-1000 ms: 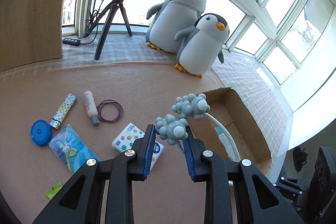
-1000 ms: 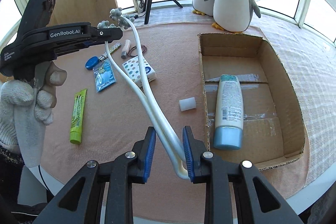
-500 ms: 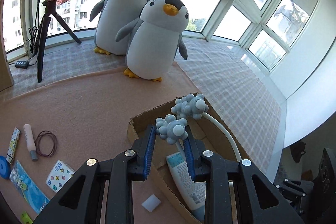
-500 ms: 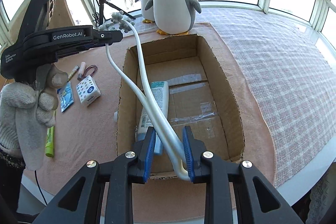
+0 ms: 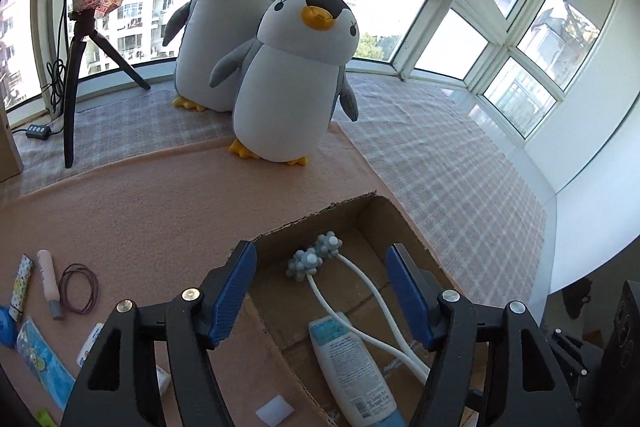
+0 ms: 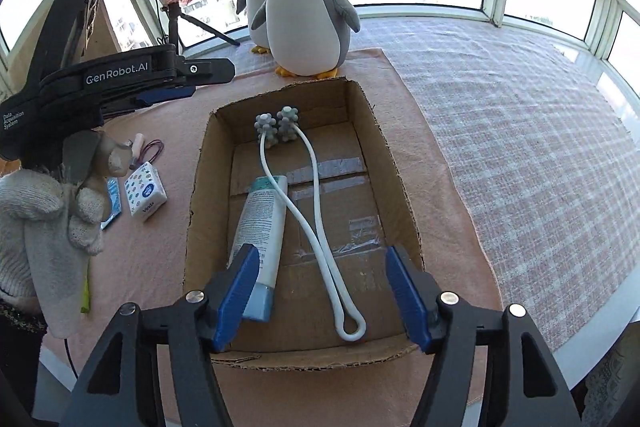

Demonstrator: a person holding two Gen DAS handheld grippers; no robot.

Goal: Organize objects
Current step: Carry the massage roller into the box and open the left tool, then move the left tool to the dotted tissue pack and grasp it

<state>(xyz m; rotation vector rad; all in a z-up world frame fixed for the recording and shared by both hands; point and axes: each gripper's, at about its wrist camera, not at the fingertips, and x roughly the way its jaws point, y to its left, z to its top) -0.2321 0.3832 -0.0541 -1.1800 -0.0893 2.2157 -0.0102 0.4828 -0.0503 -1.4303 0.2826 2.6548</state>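
A white two-armed massager (image 6: pixel 316 227) with grey knobbly balls (image 6: pixel 278 125) lies flat in the cardboard box (image 6: pixel 404 187), its loop end near the box's front wall. It also shows as the massager (image 5: pixel 348 291) in the left wrist view. A white lotion bottle (image 6: pixel 262 223) with a blue cap lies beside it in the box. My right gripper (image 6: pixel 322 291) hovers open above the front of the box, holding nothing. My left gripper (image 5: pixel 320 291) is open over the box's left wall (image 5: pixel 280 343), empty; a gloved hand (image 6: pixel 44 219) holds it.
Two plush penguins (image 6: pixel 308 15) stand behind the box. Left of the box on the pink mat (image 5: pixel 140 211) lie a tissue pack (image 6: pixel 145 191), a hair band (image 5: pixel 78 287), a small tube (image 5: pixel 50 283), a blue packet (image 5: pixel 44 359) and a white block (image 5: pixel 275 409). A ring light tripod (image 5: pixel 80 67) stands at the back left.
Both grippers opened and let go of the massager, which dropped from the air into the box. The views swung further over the box.
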